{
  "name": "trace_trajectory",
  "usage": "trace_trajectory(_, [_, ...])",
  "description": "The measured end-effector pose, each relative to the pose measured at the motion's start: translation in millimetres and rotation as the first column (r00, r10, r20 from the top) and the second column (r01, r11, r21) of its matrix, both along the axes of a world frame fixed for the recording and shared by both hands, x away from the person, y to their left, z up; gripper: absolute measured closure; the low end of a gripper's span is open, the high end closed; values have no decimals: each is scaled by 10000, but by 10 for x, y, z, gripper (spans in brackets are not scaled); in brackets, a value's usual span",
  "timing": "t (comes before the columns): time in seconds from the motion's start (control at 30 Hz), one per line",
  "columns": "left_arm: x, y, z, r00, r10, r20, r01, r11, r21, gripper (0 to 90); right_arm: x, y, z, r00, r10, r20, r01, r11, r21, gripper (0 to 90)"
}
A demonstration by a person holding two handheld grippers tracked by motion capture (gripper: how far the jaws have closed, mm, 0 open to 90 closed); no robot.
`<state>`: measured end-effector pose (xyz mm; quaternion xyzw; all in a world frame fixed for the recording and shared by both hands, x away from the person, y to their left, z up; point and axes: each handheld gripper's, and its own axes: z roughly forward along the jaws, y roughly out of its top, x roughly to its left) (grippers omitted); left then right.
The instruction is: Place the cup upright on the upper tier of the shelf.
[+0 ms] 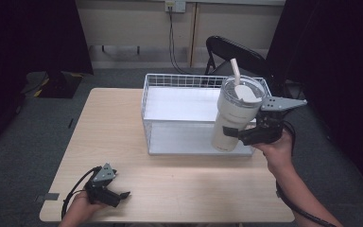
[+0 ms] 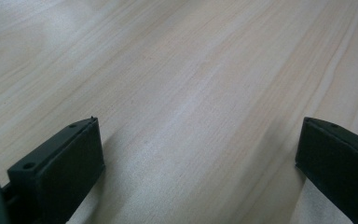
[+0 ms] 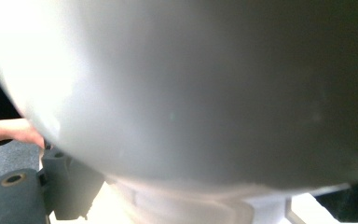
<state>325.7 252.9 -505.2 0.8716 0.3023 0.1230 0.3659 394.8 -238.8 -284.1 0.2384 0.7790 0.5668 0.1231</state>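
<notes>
As seen from above, your right gripper (image 1: pixel 240 134) clamps the white tumbler (image 1: pixel 234 116) aloft over the wire basket (image 1: pixel 145 101); your left gripper (image 1: pixel 118 196) idles on the worktop (image 1: pixel 113 137). Left gripper view: jaws wide, nothing between. Right gripper view: tumbler wall (image 3: pixel 191 93) against the lens. Judged mid-carry; next, lower it upright.

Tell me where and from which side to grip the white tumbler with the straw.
Grip the white tumbler around its lower body, coming in level from its right side, as the right gripper does now. The body narrows toward the base, so the jaws can span it there, and the lid and straw stay unobstructed.
</notes>
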Motion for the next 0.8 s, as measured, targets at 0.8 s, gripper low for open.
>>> trace_trajectory(0.8, [0, 0, 0, 10000, 5, 1, -5, 10000, -1, 1, 128, 56, 433, 9995, 292, 148, -288, 9993, -231, 106])
